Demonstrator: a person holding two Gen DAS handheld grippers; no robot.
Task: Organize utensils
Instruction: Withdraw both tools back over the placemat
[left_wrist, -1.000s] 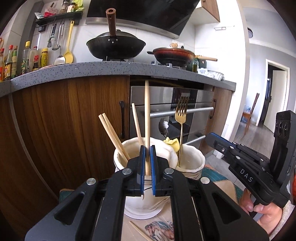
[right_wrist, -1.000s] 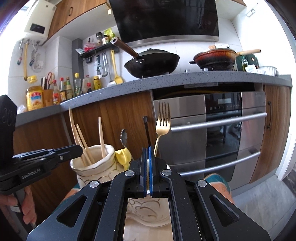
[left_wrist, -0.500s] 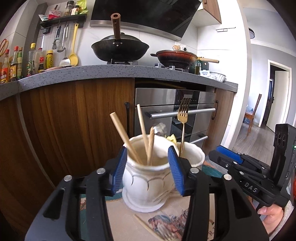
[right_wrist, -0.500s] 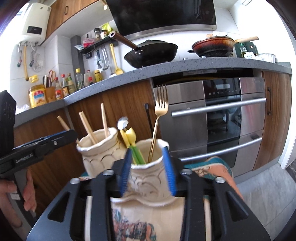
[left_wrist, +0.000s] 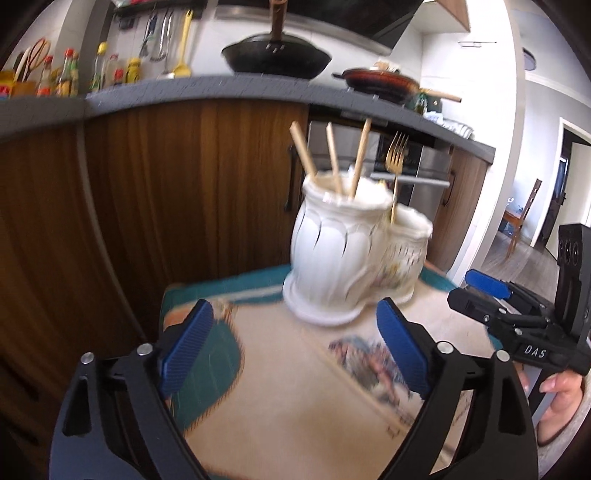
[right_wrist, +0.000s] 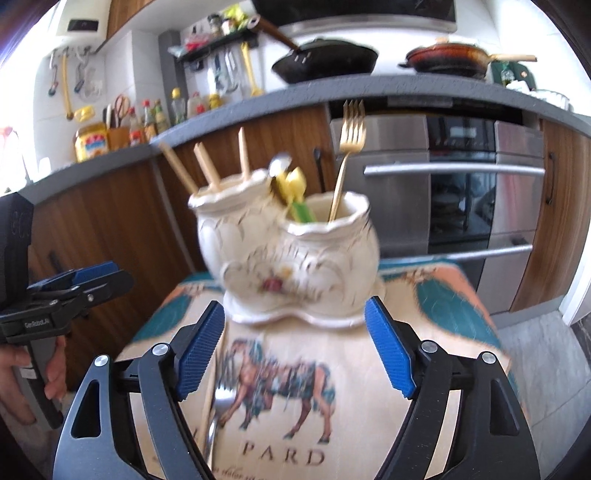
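Observation:
A white double ceramic holder (left_wrist: 340, 251) stands on a printed cloth (left_wrist: 295, 387). Its taller pot holds three wooden chopsticks (left_wrist: 334, 162); its lower pot (right_wrist: 332, 251) holds a gold fork (right_wrist: 349, 144) and a yellow-green utensil (right_wrist: 295, 188). My left gripper (left_wrist: 295, 350) is open and empty, a little in front of the holder. My right gripper (right_wrist: 293, 354) is open and empty, also in front of it. A silver fork (right_wrist: 218, 410) and a chopstick (right_wrist: 207, 402) lie on the cloth by the right gripper's left finger.
Wooden cabinets (left_wrist: 147, 206) and a steel oven (right_wrist: 461, 184) stand behind the holder. The grey counter (right_wrist: 369, 88) carries a black wok and a red pan. The right gripper shows at the right of the left wrist view (left_wrist: 517, 325).
Both grippers opened, each letting its utensil drop into a pot, then drew back and up from the holder. The holder now sits farther away in both views.

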